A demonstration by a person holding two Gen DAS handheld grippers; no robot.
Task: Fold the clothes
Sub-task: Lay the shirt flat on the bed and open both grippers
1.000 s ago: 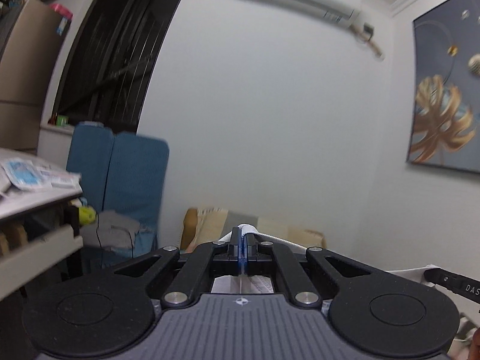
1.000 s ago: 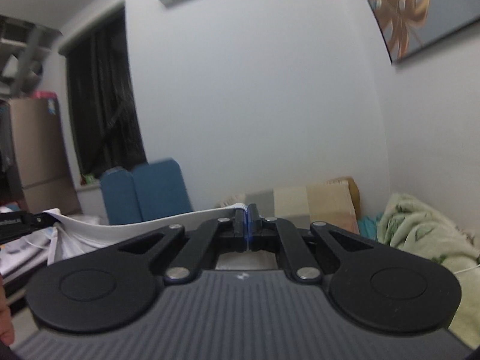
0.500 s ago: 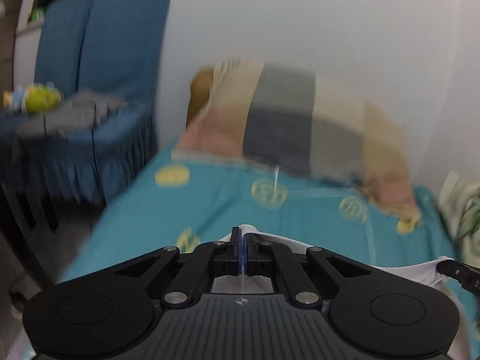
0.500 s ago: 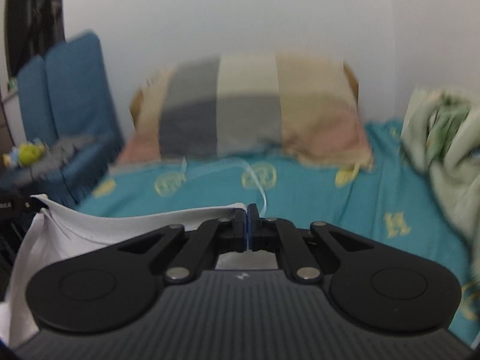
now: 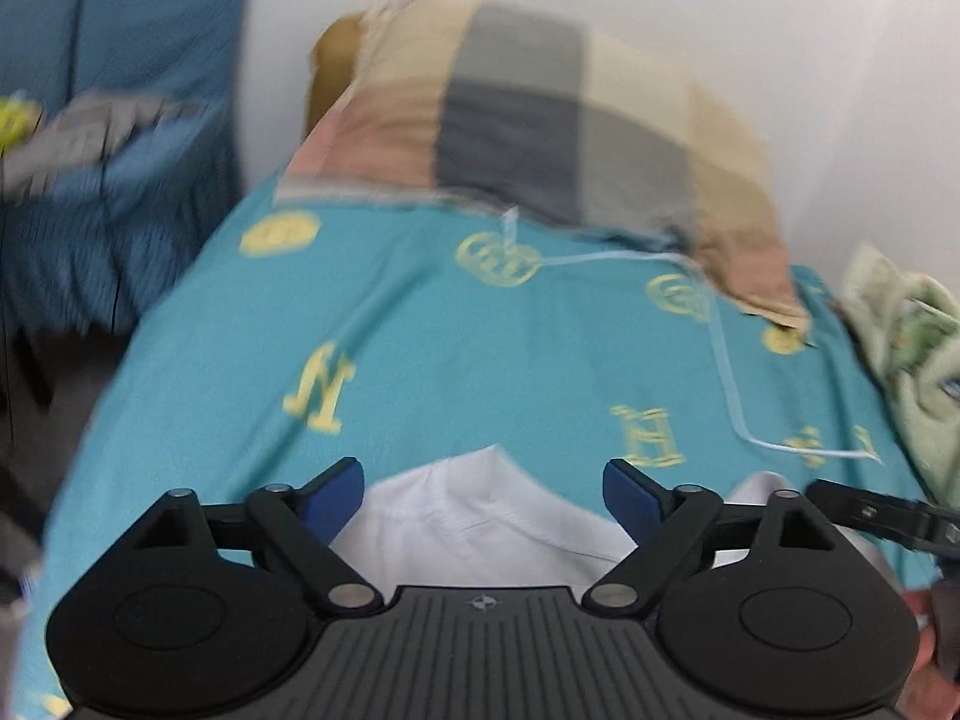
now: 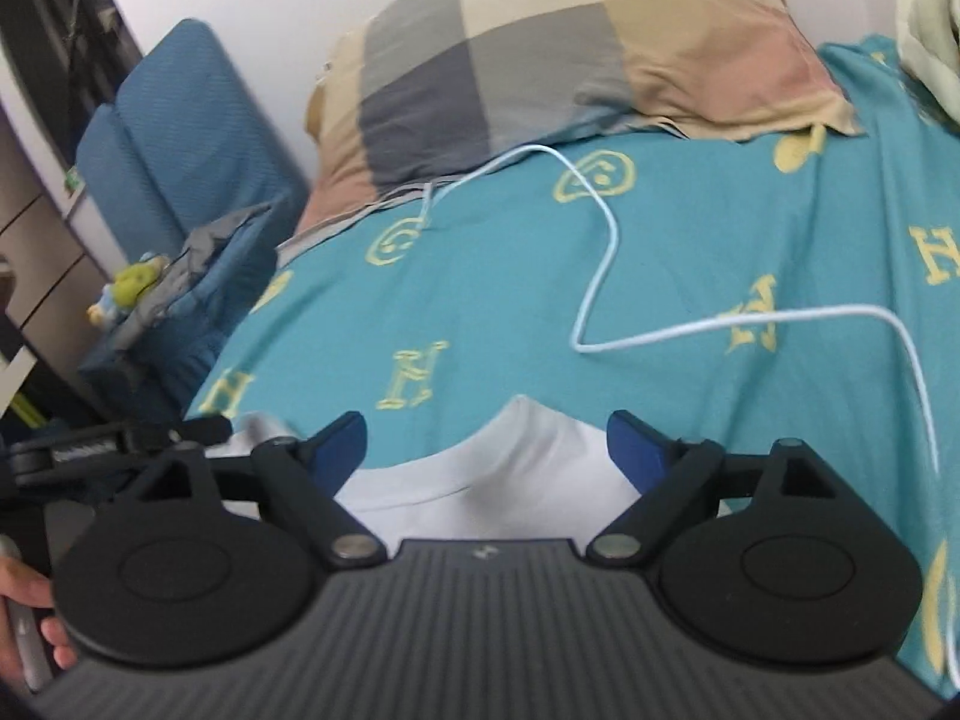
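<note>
Lying on the teal letter-printed bed sheet [image 5: 420,324], the white cotton garment [image 5: 480,516] sits just ahead of both wide-open tools, left tool [image 5: 483,489] and right tool [image 6: 486,441], side by side.

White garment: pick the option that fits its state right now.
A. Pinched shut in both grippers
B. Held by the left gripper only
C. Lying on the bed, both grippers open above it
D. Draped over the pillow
C: the white garment lies on the teal bedsheet, with the left gripper and the right gripper both spread wide, fingers clear of the cloth.
</note>
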